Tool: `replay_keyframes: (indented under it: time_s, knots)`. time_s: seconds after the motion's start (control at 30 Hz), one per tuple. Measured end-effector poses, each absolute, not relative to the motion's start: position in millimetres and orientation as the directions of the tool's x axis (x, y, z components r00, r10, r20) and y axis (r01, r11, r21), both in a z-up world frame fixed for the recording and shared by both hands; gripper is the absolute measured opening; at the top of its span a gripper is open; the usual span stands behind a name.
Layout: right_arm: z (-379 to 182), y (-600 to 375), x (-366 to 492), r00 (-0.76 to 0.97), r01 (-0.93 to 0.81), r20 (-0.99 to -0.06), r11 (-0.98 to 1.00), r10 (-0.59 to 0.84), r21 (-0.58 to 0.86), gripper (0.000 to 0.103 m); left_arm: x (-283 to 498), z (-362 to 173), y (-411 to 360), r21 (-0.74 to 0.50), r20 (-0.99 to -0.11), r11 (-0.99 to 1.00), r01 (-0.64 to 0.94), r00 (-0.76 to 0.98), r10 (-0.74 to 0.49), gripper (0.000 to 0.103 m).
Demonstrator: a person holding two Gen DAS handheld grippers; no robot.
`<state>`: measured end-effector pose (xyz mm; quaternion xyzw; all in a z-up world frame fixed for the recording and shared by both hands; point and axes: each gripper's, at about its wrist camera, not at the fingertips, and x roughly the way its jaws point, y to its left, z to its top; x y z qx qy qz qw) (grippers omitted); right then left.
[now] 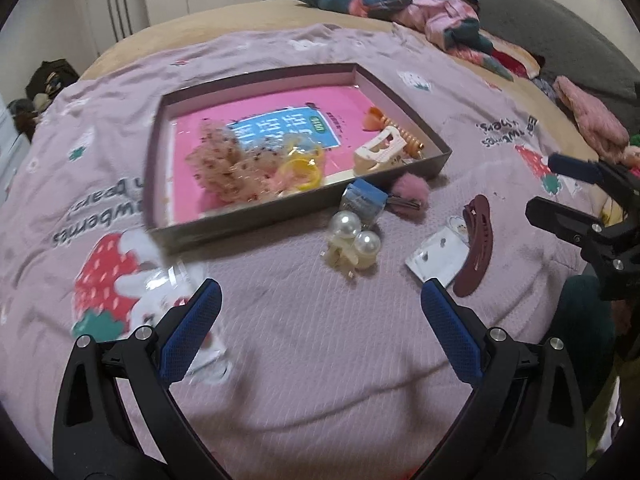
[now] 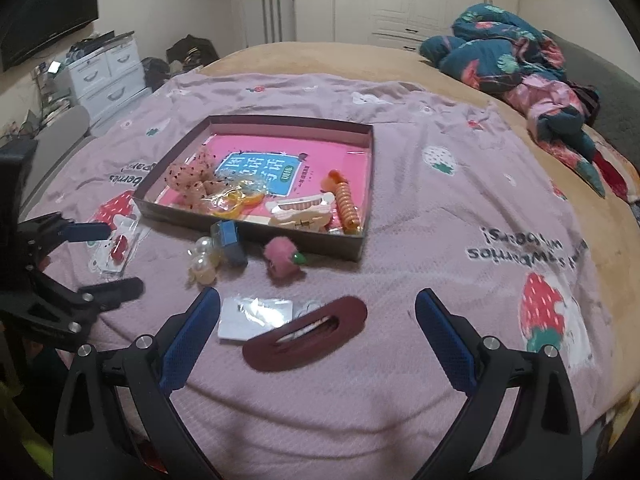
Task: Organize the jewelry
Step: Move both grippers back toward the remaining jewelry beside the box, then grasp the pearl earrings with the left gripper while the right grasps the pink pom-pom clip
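Observation:
A shallow brown box (image 1: 240, 226) (image 2: 366, 160) with a pink book inside holds a peach scrunchie (image 1: 224, 166), yellow rings (image 1: 302, 172), a cream claw clip (image 2: 302, 208) and an orange spiral clip (image 2: 347, 202). In front of it on the bed lie a pearl clip (image 1: 354, 242) (image 2: 204, 260), a blue clip (image 1: 366, 198), a pink pompom clip (image 2: 280, 260), an earring card (image 2: 256, 316) and a maroon hair clip (image 2: 308, 334) (image 1: 478, 250). My left gripper (image 1: 320, 292) is open and empty, before the pearl clip. My right gripper (image 2: 318, 304) is open, around the maroon clip.
A clear packet with red earrings (image 2: 116, 250) lies at the left, by my left gripper's fingers (image 2: 88, 232). Crumpled clothes (image 2: 520, 64) lie at the far right of the bed. White drawers (image 2: 108, 76) stand beyond the left edge.

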<state>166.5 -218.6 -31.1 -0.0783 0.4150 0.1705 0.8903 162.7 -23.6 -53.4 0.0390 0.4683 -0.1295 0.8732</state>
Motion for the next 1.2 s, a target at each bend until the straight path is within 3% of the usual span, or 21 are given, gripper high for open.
replay_keyframes:
  time_s: [0.07,0.3,0.47,0.63,0.87,1.07,1.2]
  knots:
    - [-34,-219,173,0.592,-0.382,-0.769,0.924,0.240,-0.005,0.097,171,-58,-28,-0.054,-0.834,0.962,0.266,0.518,-0.190,0.093]
    - [-52,-218,191,0.547,-0.414,-0.797,0.910,0.256,0.008,0.097,194,-74,-39,-0.081,-0.855,0.959,0.273,0.474,-0.208,0.076]
    - [-63,-217,203,0.509,-0.426,-0.812,0.903,0.285,0.051,0.096,202,-84,-44,-0.092,-0.865,0.954,0.285,0.452,-0.218,0.074]
    - [-69,-217,209,0.491,-0.430,-0.826,0.902,0.277,0.047,0.087,211,-88,-51,-0.105,-0.864,0.950,0.295,0.445,-0.234,0.071]
    - [-73,-207,218,0.475,-0.447,-0.829,0.892,0.297,0.063,0.082,219,-101,-52,-0.116,-0.879,0.953,0.279,0.418,-0.230,0.036]
    - [-90,-190,233,0.420,-0.477,-0.846,0.873,0.328,0.101,0.067,213,-100,-40,-0.144,-0.875,0.948,0.285,0.411,-0.256,0.035]
    - [-102,-180,239,0.392,-0.483,-0.858,0.868,0.331,0.115,0.063,206,-98,-33,-0.150,-0.873,0.950,0.275,0.414,-0.258,0.035]
